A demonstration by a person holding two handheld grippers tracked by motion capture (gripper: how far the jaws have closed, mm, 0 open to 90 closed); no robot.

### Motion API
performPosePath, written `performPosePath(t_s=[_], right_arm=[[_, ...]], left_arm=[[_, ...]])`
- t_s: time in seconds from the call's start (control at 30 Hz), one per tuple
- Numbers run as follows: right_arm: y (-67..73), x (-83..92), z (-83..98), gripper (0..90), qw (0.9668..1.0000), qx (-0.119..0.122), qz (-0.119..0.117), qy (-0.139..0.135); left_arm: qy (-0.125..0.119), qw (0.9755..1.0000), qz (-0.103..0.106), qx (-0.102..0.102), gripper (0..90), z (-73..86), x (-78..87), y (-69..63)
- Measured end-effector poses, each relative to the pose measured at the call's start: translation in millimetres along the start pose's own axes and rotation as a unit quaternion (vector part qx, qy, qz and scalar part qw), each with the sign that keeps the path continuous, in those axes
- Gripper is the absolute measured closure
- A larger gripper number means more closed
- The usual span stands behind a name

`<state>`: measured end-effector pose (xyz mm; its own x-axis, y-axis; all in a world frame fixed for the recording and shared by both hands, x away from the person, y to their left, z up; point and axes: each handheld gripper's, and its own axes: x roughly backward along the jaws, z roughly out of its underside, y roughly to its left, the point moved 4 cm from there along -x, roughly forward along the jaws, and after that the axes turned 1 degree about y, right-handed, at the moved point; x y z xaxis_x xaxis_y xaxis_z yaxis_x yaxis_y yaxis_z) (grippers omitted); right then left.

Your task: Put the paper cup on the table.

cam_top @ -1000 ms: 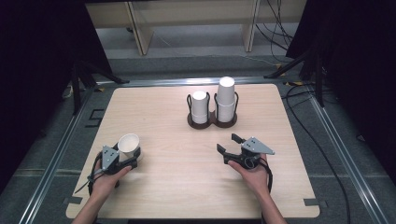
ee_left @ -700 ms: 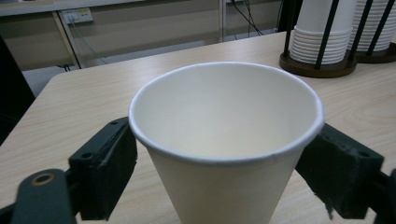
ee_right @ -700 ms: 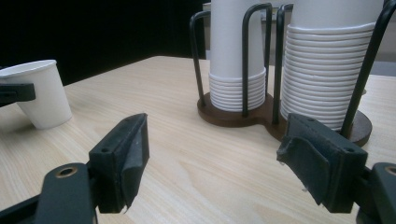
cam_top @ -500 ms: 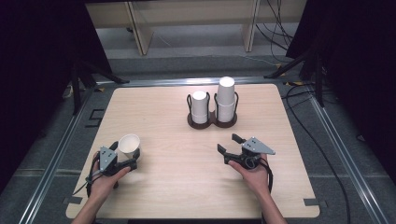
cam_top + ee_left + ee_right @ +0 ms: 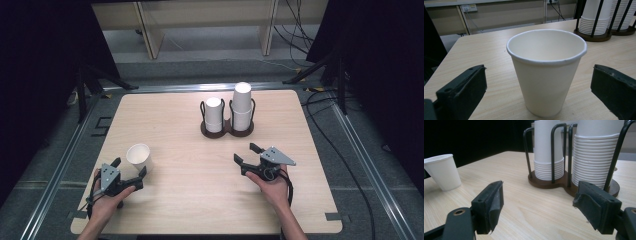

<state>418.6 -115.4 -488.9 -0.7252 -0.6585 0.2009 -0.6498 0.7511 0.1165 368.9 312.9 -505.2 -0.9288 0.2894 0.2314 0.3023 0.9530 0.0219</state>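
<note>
We find the left gripper [image 5: 129, 169] with its jaws spread wide; they have just been opening, and the single loose paper cup [image 5: 139, 158] stands upright on its base between them, touched by neither pad. In the left gripper view that cup [image 5: 546, 72] sits with clear wood on both sides before each black jaw begins. The left hand [image 5: 107, 202] wraps the gripper body from behind. Taking the loose cup as our landmark, the right gripper [image 5: 245, 154] lies well off to its right, across bare wood, its jaws also parted wide and nothing between them; they have just been opening a little further. The right hand [image 5: 272, 185] holds it low over the table [image 5: 170, 200]. Beyond the cup and to its right, near the far edge of the table, stands one dark cup holder [image 5: 227, 131] with two wire cages, each holding one stack of upturned white cups: we count two stacks, the left stack [image 5: 214, 114] shorter than the right stack [image 5: 242, 105]. From the right gripper view the holder [image 5: 549, 182] rises straight ahead between the jaws, and the loose cup [image 5: 442, 171] shows far to the left. Nothing lies between either gripper and the holder. Past the table, cables [image 5: 295, 30] trail over the floor.
</note>
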Motion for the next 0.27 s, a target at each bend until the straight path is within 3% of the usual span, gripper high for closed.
performPosePath(t_s=[0.03, 0.1, 0.17, 0.23, 0.27], right_arm=[[-1.5, 1.3, -0.3, 23.1, 0.9999, 0.009, 0.011, 0.003], [-1.6, 0.8, -0.5, 23.0, 0.9999, 0.009, 0.007, -0.002], [0.4, -0.1, 0.3, 23.0, 0.9999, -0.009, -0.005, -0.005], [-0.2, 0.9, 1.1, 23.0, 0.9999, -0.01, 0.003, 0.007], [-0.8, 0.5, 1.0, 22.9, 1.0, -0.008, 0.003, 0.006]], left_arm=[[0.002, 1.0, 0.001, 0.0, 0.0, 0.7, 0.7, -0.4], [0.01, 1.0, 0.001, 0.0, 0.0, 2.2, 2.2, -0.8], [0.006, 1.0, 0.003, 0.0, 0.0, 2.3, 1.3, -1.3], [0.015, 0.9999, 0.0, -0.002, 0.0, 1.8, 1.1, -1.0], [0.007, 1.0, 0.003, 0.0, 0.0, 1.7, -1.1, -1.1]])
